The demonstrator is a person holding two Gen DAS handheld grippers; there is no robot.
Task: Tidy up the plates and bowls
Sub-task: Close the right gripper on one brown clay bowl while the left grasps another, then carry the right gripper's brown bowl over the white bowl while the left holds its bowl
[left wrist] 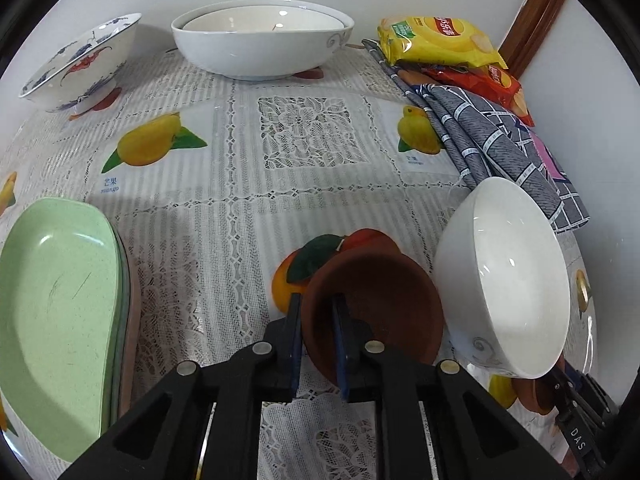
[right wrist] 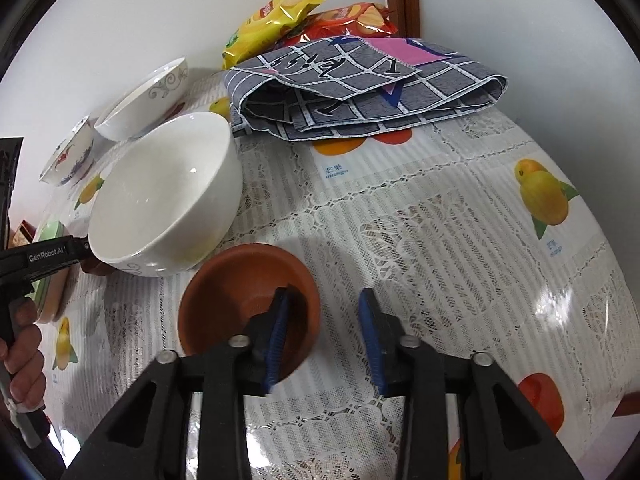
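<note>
Gripping two small brown dishes at once, I judge the step in hand is gathering the little terracotta pieces so they can be stacked. My left gripper (left wrist: 316, 332) is pinched on the near rim of the left brown dish (left wrist: 376, 304), one pad inside and one outside. My right gripper (right wrist: 324, 336) straddles the right rim of the right brown dish (right wrist: 244, 304): its left pad sits inside the dish, its right pad stands clear of the rim, so the jaws remain partly spread. A white bowl (left wrist: 508, 280) rests between both dishes, at two o'clock of the left one. Green plates (left wrist: 56, 300) wait at nine o'clock. Next I must finish closing the right jaws, then lift.
</note>
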